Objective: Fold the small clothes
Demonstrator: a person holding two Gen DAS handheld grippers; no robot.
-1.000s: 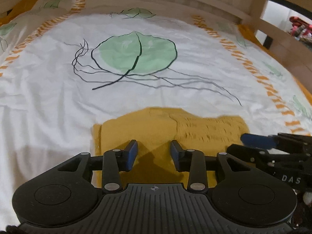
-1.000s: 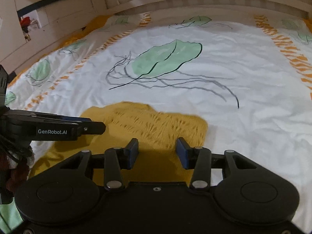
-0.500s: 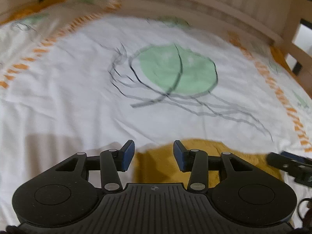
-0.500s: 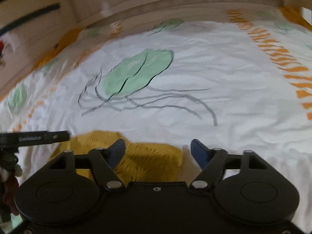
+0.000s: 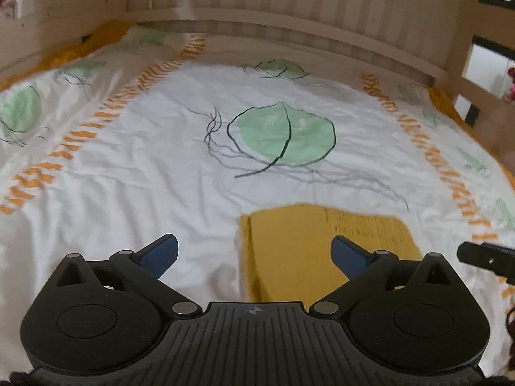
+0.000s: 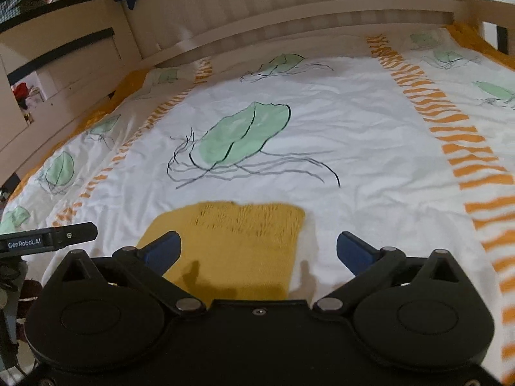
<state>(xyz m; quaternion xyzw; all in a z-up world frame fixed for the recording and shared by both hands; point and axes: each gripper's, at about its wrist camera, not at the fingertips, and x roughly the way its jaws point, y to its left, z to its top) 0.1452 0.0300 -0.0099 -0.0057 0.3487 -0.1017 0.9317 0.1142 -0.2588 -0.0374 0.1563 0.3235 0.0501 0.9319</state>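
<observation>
Now the mustard-yellow garment (image 5: pixel 325 251) lies folded into a flat rectangle on the bed (image 5: pixel 145 173), close to the bed's near edge and about midway along it, below the big green leaf print (image 5: pixel 283 135) at the middle of the white cover. Its far part shows a ribbed or knitted texture, and a folded edge runs down its left side in the left wrist view. The left gripper (image 5: pixel 254 254) hovers over the bed with its blue fingers (image 5: pixel 161 252) spread wide and holding nothing; the garment's left edge falls between them in the picture, though I cannot tell whether anything touches the cloth. The right gripper (image 6: pixel 259 251) is likewise released, its blue fingers (image 6: pixel 354 251) splayed far apart and gripping nothing, with the garment's right edge lying between them in its view. Each gripper shows at the margin of the other's camera, the two set side by side near the bed's near edge. Orange striped bands (image 6: pixel 463 148) run along both sides of the cover, and a pale wooden slatted bed frame (image 5: pixel 289 6) stands along the far edge.
</observation>
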